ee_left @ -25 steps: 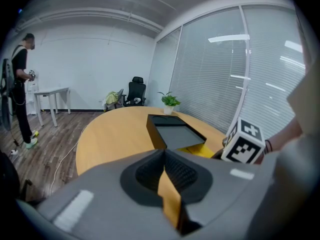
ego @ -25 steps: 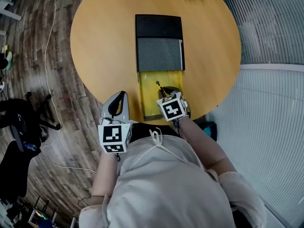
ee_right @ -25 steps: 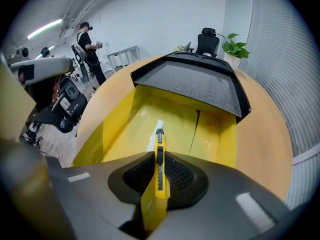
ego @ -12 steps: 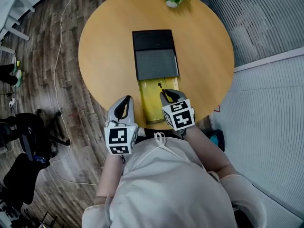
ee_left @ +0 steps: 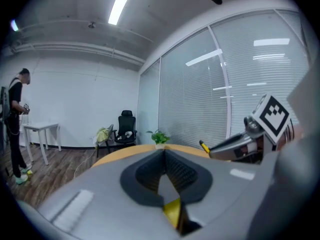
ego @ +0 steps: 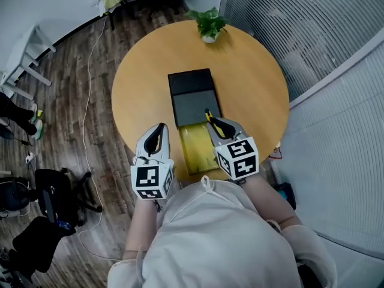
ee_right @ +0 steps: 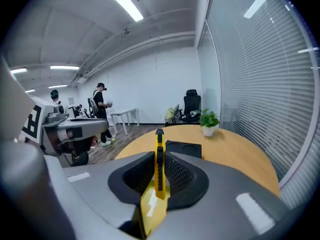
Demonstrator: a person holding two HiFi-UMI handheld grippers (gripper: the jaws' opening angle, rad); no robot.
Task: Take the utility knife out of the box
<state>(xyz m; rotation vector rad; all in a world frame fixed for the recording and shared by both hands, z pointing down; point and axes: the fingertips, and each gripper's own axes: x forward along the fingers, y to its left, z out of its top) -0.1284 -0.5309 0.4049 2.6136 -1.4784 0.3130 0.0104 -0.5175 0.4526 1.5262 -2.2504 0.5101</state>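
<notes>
My right gripper (ego: pixel 211 120) is clamped on the utility knife (ee_right: pixel 159 164). In the right gripper view its yellow and black body stands upright between the two pads at the middle of the frame, with its tip sticking up past the jaw ends. In the head view the knife shows as a short yellow sliver at the gripper's tip, just right of centre, over the lower right corner of the grey pad (ego: pixel 193 105). The box (ego: pixel 198 152) lies on the round wooden table (ego: pixel 252 89) at the centre of the frame, its yellow part between my two grippers. My left gripper (ego: pixel 159 128) sits left of the box, jaws closed together on nothing. A potted plant (ego: pixel 208 24) stands at the table's top edge.
</notes>
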